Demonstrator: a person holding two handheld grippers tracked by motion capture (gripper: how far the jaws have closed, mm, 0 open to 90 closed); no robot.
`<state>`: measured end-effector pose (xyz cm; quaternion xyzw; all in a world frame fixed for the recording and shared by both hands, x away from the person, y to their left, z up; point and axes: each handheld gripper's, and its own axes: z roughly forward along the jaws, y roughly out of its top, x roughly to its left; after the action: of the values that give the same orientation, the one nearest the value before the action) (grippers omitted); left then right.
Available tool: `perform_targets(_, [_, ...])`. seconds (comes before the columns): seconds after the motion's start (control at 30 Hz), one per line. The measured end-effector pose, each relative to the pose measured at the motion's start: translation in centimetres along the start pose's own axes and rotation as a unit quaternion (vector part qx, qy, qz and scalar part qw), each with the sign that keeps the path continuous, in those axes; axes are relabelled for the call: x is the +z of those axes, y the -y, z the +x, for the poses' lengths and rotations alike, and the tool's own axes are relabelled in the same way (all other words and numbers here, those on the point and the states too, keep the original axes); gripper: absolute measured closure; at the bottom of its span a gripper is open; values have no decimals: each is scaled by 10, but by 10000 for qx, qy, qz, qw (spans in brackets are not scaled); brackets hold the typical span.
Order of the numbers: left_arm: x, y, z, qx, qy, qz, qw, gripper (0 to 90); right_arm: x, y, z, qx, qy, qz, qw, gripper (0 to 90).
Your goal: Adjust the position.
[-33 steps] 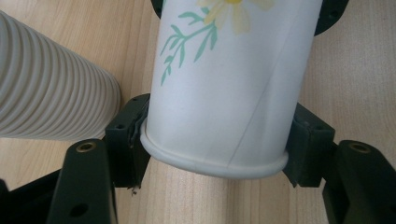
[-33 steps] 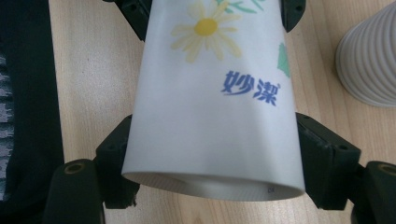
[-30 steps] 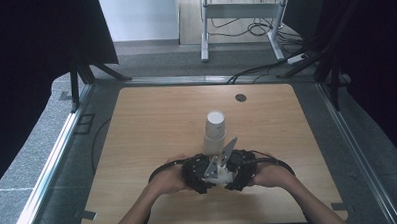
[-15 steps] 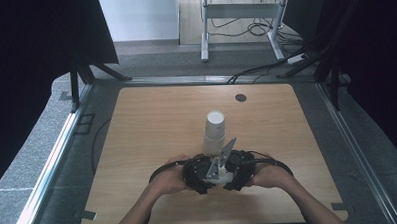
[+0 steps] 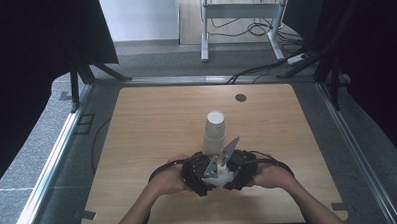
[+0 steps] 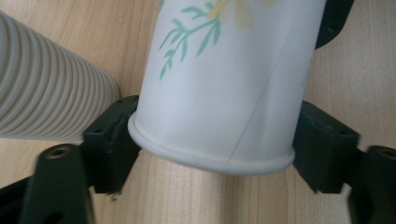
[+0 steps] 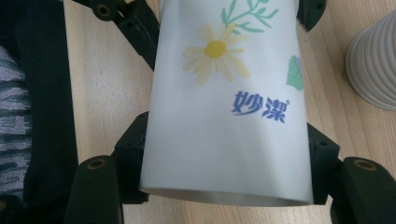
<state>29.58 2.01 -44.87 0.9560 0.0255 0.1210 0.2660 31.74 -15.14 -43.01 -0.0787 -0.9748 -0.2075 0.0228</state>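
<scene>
A white paper cup (image 7: 224, 102) lies on its side between the two grippers at the near edge of the table (image 5: 151, 118), held just above the wood. It is printed with a yellow-centred daisy, green sprigs and blue characters; its wall is smooth, with a faint seam running down it. In the left gripper view the rolled rim (image 6: 210, 158) faces the camera, and the left gripper (image 6: 212, 154) has its jaws at either side of that rim end; they have just been opening, the left pad (image 6: 114, 135) touching the rim while the other stands close beside the wall, so the hold here looks slack. In the right gripper view the cup's flat bottom end faces the camera, and the right gripper (image 7: 226, 163) has just been closing: its jaws now clamp the cup's wall from both sides. Just beyond the held cup stands a stack (image 5: 214, 131) of ribbed, pale cups, upside down on the table, near but apart from it.
</scene>
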Motion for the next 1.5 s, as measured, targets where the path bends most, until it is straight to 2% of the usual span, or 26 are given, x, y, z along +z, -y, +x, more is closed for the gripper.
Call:
perform_targets(0.17, [-6, 4, 6, -196, 115, -249, 9994, 145, -4, 5, -2, 2, -5, -213, 9998, 354])
perform_targets(0.33, [-12, 9, 10, -421, 287, -578, 9970, 139, -10, 10, -2, -4, 5, -497, 9988, 353])
perform_targets(0.43, [-15, 12, 11, -560, 419, -841, 9940, 130, -13, 12, -1, -21, 26, -653, 9979, 353])
perform_targets(0.63, [-21, 16, 11, -673, 577, -1271, 9879, 113, -17, 21, 1, -47, 57, -943, 9955, 353])
perform_targets(0.73, [-23, 17, 11, -685, 573, -1379, 9864, 113, -17, 25, 2, -81, 69, -1093, 9940, 353])
perform_targets(0.93, [-25, 20, 11, -719, 656, -1654, 9814, 114, -17, 32, 5, -316, 74, -1421, 9893, 353])
perform_targets(0.97, [-24, 21, 10, -749, 680, -1716, 9800, 114, -17, 33, 6, -329, 89, -1440, 9890, 353])
perform_targets(1.23, [-24, 25, 9, -775, 867, -1997, 9729, 127, -16, 39, 8, -578, 56, -1728, 9832, 353])
perform_targets(1.37, [-23, 26, 8, -776, 931, -2108, 9700, 142, -15, 40, 10, -688, 38, -1757, 9820, 353])
perform_targets(1.5, [-22, 26, 7, -730, 946, -2144, 9694, 162, -14, 40, 10, -778, 6, -1819, 9802, 353])
